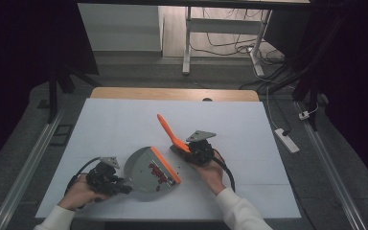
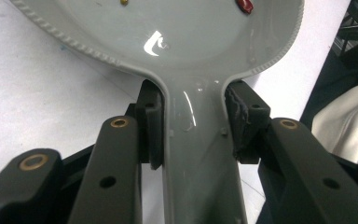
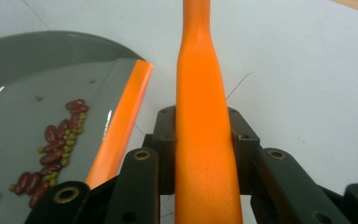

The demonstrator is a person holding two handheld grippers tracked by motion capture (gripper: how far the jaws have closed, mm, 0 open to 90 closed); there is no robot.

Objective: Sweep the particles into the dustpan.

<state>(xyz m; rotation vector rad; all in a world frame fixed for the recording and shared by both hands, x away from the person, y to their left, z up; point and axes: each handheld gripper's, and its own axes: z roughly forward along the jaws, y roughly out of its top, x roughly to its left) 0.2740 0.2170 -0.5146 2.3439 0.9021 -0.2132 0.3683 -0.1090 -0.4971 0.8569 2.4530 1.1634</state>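
A grey dustpan (image 1: 143,167) with an orange lip (image 1: 165,165) lies on the white table, holding red and green beans (image 1: 157,172). My left gripper (image 1: 124,188) is shut on the dustpan's grey handle (image 2: 198,154), its pads (image 2: 151,123) pressing both sides. My right gripper (image 1: 188,152) is shut on an orange brush handle (image 1: 168,130) that slants up and away to the left. In the right gripper view the orange handle (image 3: 204,121) runs between the jaws, with the dustpan (image 3: 23,79) and its beans (image 3: 58,144) at the left.
The white table top (image 1: 124,120) has a wooden edge (image 1: 172,94) at the back. Beyond it stand a desk frame (image 1: 188,43) and floor cables (image 1: 230,48). A power strip (image 1: 287,140) lies on the floor at the right.
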